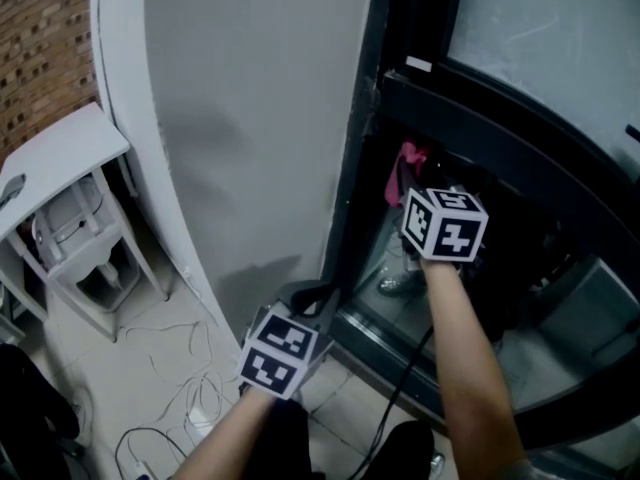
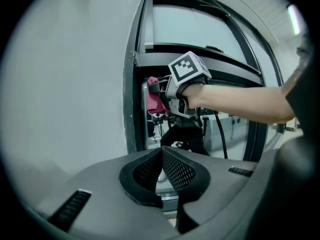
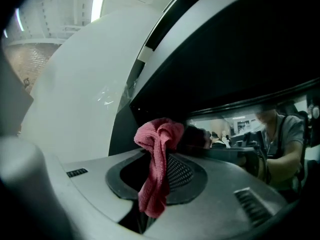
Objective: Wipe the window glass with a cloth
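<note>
Right tongs (image 3: 161, 171) pinching cloth (image 3: 159, 149), close before glass (image 3: 240, 129). Left tongs (image 2: 161, 170) pressed together, empty, lower, apart. Wiping looks barely started; whole pane left.

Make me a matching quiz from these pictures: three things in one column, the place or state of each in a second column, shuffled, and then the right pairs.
Things:
1. left gripper
2. right gripper
3. white plastic chair

Places or states:
A. shut on the crumpled pink cloth
B. tucked under the white table, near the brick wall
C. shut, with nothing between its jaws

Pairs: 1-C, 2-A, 3-B
</note>
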Demonstrator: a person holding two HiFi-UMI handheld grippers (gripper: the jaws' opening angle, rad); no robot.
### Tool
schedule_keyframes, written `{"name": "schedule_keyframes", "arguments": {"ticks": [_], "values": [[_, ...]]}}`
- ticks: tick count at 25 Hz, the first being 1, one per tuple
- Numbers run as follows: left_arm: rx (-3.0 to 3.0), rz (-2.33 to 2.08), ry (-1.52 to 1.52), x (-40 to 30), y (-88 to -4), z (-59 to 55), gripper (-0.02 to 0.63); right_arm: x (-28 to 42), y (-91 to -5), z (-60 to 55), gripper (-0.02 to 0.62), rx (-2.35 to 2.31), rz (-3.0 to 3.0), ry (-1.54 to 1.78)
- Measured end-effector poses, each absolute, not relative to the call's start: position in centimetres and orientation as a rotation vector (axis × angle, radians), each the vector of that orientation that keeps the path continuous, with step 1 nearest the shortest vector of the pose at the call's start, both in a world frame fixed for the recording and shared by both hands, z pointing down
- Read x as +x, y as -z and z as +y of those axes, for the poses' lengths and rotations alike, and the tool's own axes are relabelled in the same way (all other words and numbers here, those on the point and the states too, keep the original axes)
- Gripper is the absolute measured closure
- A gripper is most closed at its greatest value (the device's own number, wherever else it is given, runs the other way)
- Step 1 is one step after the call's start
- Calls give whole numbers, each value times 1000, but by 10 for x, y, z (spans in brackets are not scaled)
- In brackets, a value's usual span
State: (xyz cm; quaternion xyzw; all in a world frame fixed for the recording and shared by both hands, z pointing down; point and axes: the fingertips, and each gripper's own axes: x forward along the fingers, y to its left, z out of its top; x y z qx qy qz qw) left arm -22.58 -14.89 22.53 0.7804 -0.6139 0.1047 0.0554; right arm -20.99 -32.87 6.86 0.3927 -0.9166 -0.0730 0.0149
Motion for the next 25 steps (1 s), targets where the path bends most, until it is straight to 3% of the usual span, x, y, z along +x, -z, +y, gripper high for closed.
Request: {"name": "schedule_keyframes", "arguments": {"ticks": [16,25], "values": [[2307,-1840,-330,-242,-262,-143,604,-236,-148,-329,532,1147,-2806,133],[2320,-1827,-344,-234,-265,-145,604,-210,-159,-333,532,1306,-2740,162]]}}
